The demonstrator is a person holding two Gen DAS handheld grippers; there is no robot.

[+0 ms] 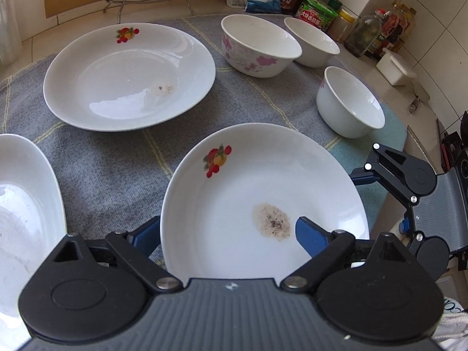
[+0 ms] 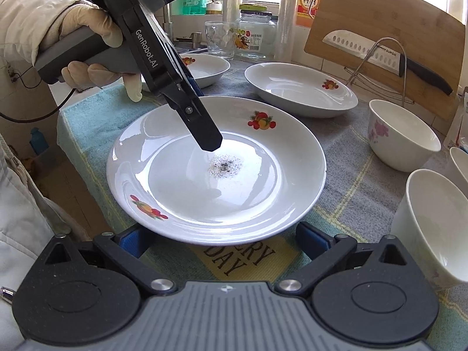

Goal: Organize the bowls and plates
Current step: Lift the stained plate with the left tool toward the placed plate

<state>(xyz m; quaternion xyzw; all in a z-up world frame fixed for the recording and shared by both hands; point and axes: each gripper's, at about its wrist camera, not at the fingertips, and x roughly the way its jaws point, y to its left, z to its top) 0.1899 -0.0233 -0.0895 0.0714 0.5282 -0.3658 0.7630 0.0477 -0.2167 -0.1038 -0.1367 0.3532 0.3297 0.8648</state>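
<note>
Stained plate [image 2: 216, 169] being straddled at its rim by the left gripper [image 1: 228, 234], jaws wide.
Right gripper [image 2: 222, 234] is waiting, wide, beside it; closing likely comes next.

The left-hand plate [image 1: 26, 204] runs off the frame edge, and the nearest plate [image 1: 263, 193] hides one gripper finger's tip.

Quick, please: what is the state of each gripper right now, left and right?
Left gripper: open, one finger over the nearest plate, the other outside its rim; not gripping.
Right gripper: open, holding nothing, at that plate's edge.
</note>
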